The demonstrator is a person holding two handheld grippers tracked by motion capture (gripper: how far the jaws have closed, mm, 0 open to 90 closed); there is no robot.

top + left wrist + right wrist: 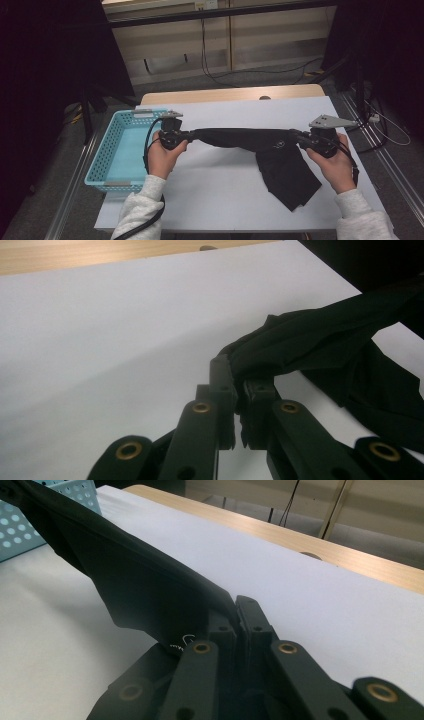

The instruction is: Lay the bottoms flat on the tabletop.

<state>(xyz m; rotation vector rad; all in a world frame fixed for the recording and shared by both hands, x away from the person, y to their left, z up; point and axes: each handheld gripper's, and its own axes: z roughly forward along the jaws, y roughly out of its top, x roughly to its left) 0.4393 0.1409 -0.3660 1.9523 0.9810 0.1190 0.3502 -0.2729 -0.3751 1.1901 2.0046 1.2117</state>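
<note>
Both claws, left gripper (186,135) and right gripper (298,138), clamp opposite ends of a black garment (280,160) stretched between them above the white table cover (225,175).

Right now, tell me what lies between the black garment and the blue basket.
Nothing visible does. The black garment hangs stretched between the left gripper and right gripper; the blue basket sits open just left of the left hand.
</note>
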